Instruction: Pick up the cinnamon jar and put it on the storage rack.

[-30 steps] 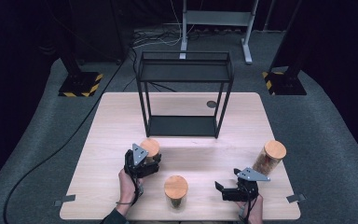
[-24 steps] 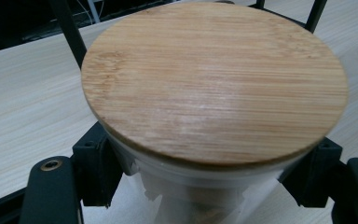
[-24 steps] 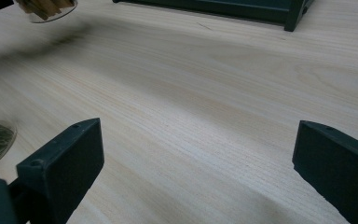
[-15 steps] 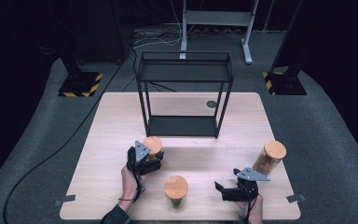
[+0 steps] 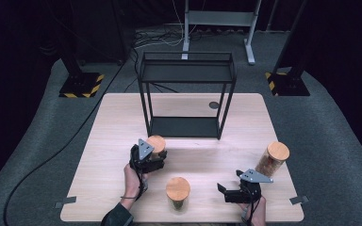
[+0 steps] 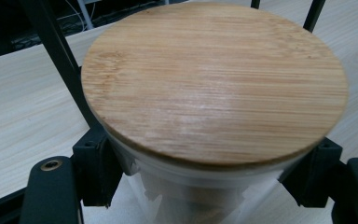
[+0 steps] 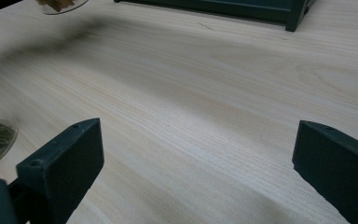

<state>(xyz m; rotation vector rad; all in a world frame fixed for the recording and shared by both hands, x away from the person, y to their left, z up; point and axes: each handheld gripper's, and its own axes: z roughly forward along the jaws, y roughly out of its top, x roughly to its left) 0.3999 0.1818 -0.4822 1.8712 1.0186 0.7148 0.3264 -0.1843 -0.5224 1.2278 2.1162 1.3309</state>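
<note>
At the left of the table (image 5: 103, 141), the left gripper (image 5: 156, 155) has its two black jaws pressed against the glass sides of a jar (image 6: 214, 84) with a round bamboo lid; in the left gripper view the jaws sit tight on either side just under the lid, pinching it. In the high view this jar (image 5: 156, 143) sits just in front of the black metal shelf (image 5: 186, 70), near its left front leg, and whether its base is on the wood or just clear of it cannot be told. The step in hand looks like carrying this jar to the shelf, most likely onto its lower or upper tier. The next move would call for a steady lift, keeping the jar upright and guiding it between the thin posts without knocking them, since the glass could slip in the grip. Further right, a second jar (image 5: 177, 193) with greenish contents stands near the front edge, between the two hands. The right gripper (image 5: 227, 192) rests low over bare wood with its jaws spread wide and nothing between them, pointing toward that middle jar. At the far right a third jar (image 5: 272, 157) with brownish contents stands untouched near the table's edge.
</note>
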